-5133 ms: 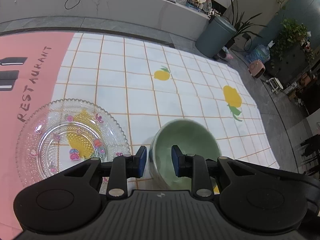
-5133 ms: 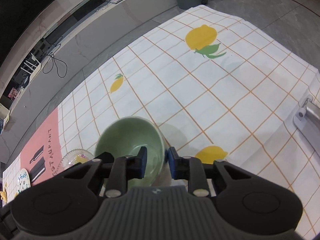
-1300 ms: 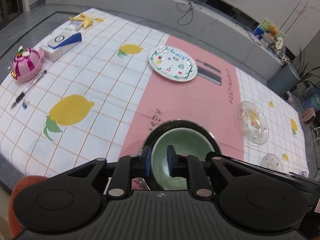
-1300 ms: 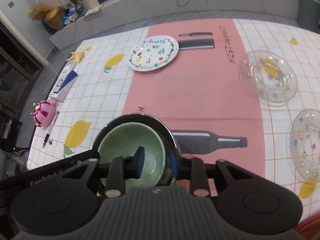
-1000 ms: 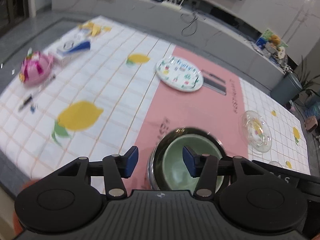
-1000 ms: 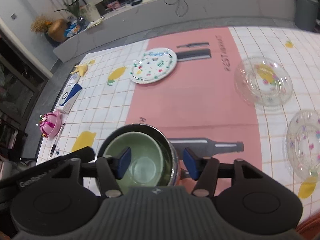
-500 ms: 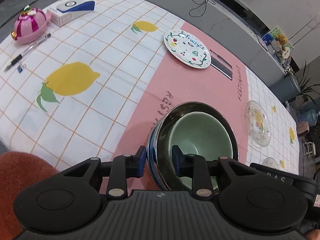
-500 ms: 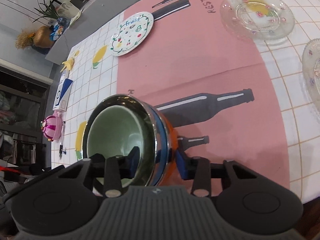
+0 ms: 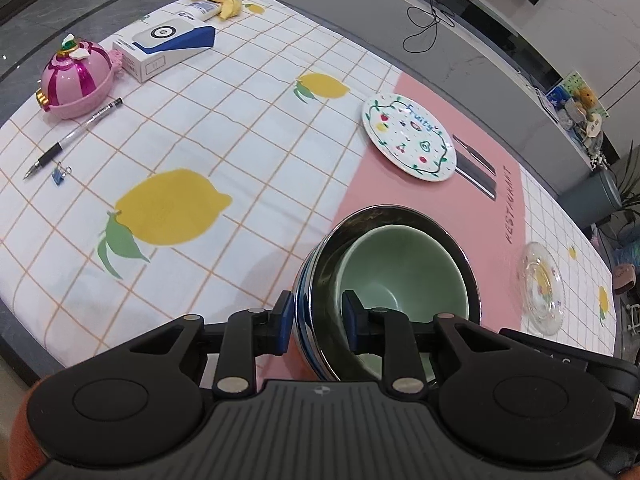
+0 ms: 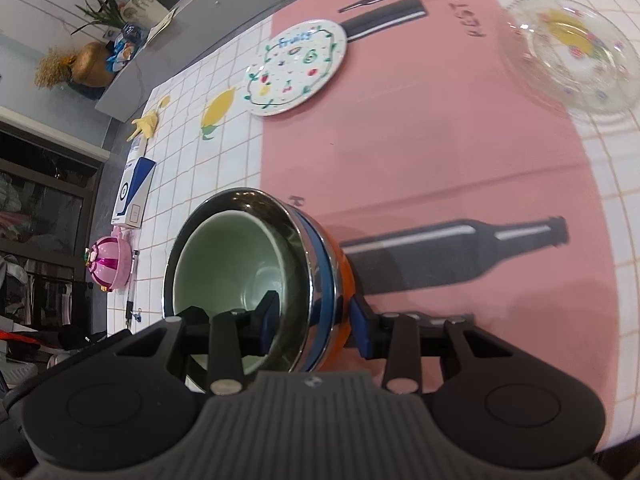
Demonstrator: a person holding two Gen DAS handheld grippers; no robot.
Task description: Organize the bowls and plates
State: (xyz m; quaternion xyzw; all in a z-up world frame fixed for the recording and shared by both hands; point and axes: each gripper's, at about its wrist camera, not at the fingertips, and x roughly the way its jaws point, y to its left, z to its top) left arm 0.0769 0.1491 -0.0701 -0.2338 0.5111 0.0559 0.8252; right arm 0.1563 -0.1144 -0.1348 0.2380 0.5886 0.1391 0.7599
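a: left claw [image 9: 316, 322] and right claw [image 10: 314, 326], both just narrowed, each straddle the steel bowl [image 9: 320, 280] rim, green bowl [image 9: 400, 264] nested inside.
b: judging heavy, slick, ceramic's fragile; hold opposite rims.

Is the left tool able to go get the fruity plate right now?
Probably not yet. The left tool is clamped on the stacked bowls' rim, so it's busy. The cloth between it and the fruity plate looks bare, though.
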